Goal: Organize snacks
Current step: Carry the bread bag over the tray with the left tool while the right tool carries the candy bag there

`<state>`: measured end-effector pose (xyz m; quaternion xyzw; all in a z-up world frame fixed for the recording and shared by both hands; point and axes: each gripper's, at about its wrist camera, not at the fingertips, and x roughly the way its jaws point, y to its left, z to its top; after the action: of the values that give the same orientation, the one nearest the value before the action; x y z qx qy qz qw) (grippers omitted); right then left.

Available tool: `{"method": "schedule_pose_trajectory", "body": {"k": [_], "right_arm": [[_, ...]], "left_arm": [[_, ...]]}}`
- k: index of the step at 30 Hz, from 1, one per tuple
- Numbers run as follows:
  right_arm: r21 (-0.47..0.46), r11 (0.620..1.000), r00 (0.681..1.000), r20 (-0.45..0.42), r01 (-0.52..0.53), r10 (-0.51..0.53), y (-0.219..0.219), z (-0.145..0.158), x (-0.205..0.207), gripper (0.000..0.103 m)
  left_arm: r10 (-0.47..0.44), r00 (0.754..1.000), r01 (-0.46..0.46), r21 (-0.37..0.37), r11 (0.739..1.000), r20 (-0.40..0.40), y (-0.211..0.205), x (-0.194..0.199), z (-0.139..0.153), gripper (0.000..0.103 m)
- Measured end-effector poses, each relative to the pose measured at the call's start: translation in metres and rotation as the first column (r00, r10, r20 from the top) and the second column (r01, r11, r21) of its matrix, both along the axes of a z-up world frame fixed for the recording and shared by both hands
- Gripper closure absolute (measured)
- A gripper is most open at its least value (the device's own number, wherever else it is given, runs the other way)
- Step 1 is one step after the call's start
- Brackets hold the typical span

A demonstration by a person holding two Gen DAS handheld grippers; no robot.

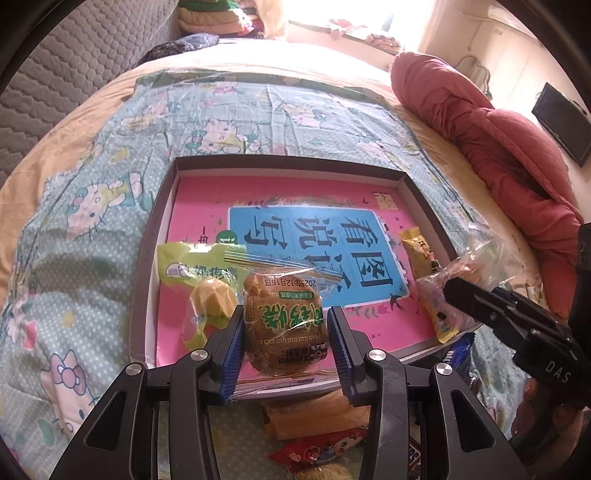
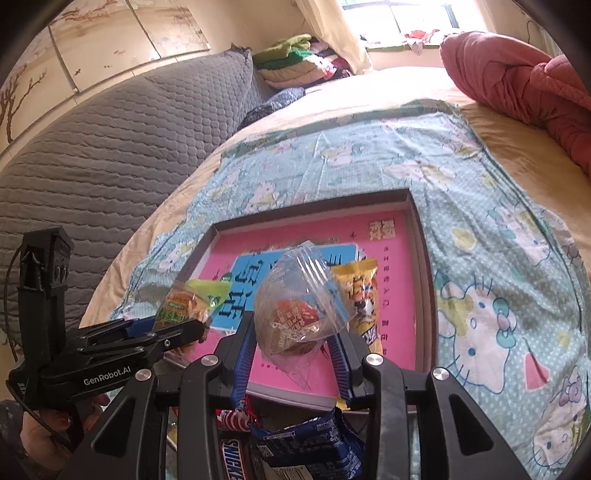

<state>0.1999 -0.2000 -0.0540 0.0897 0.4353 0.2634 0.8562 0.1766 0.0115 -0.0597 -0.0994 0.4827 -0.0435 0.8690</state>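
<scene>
Bright daylight from blown-out window (image 2: 417,14), soft shadows, heavy fisheye curvature, dark vignetted corners, sharp centre

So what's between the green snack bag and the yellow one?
The wrapped brown pastry held in the left gripper, above the pink book; left wrist view.

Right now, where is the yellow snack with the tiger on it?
The yellow tiger snack lies in the tray on its right side, just behind the clear bag in the right gripper.
</scene>
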Motion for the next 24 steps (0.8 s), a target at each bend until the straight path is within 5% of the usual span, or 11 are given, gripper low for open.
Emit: {"method": "schedule_pose_trajectory", "body": {"k": [24], "right_arm": [[-0.120,0.992,0.996,-0.090,-0.033,0.022,0.014,-0.028,0.003,0.064]], "left_arm": [[-0.007,0.999,0.007,-0.011,1.000,-0.033,-0.004,0.003,-0.016,0.058]]}}
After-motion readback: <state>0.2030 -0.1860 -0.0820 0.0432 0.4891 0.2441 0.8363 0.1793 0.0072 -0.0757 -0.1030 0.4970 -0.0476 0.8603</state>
